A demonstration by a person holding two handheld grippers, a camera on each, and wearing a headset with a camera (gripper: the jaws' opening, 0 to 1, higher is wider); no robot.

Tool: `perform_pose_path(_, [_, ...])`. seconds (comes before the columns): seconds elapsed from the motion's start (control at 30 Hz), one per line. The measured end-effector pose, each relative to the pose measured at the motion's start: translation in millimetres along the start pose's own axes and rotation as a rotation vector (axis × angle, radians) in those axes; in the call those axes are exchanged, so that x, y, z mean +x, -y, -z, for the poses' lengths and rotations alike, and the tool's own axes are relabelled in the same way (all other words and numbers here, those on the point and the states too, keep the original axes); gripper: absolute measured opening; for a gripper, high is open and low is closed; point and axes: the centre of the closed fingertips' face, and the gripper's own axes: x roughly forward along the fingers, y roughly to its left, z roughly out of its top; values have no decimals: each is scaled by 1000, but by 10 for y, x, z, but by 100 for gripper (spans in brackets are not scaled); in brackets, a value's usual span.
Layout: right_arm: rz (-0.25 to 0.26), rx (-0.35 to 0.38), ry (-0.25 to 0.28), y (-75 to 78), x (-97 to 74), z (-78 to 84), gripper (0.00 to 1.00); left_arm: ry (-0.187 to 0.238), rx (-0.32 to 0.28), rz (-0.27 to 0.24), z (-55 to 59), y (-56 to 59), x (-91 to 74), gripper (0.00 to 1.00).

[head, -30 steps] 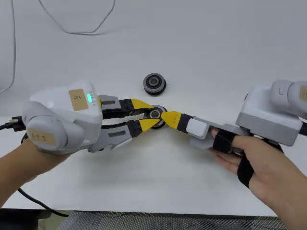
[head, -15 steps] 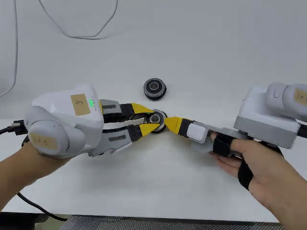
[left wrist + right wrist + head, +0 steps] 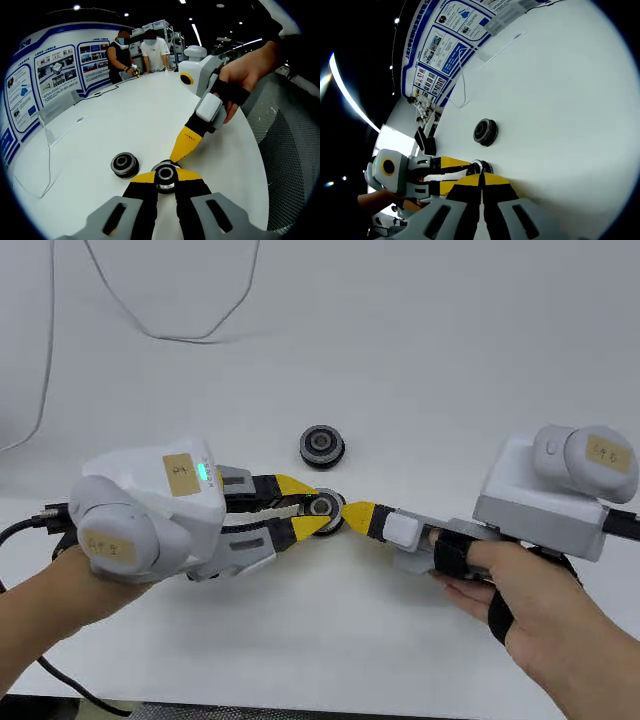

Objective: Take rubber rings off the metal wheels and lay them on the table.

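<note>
- One metal wheel was held tight between the jaws of the left gripper.
- The right gripper was squeezed closed, and its tip was touched to that wheel's edge.
- A second wheel was seen lying on the white table just behind, apart from both grippers.
- Its black rubber ring was on it.
</note>
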Motion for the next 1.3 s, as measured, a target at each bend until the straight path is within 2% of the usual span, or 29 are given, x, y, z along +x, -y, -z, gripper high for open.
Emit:
perform_pose_path(0.3, [27,0,-13,18,1,0,1,5,-13,-14,16,-8,-1,12])
perform_pose_path(0.77, [9,8,-20,-28,-24,4,0,7,-11,-17,19,1,4,12])
perform_pose_path(1.3, [1,-61,-49,-78,-22,10,0,17,-11,-16,10,22,7,12])
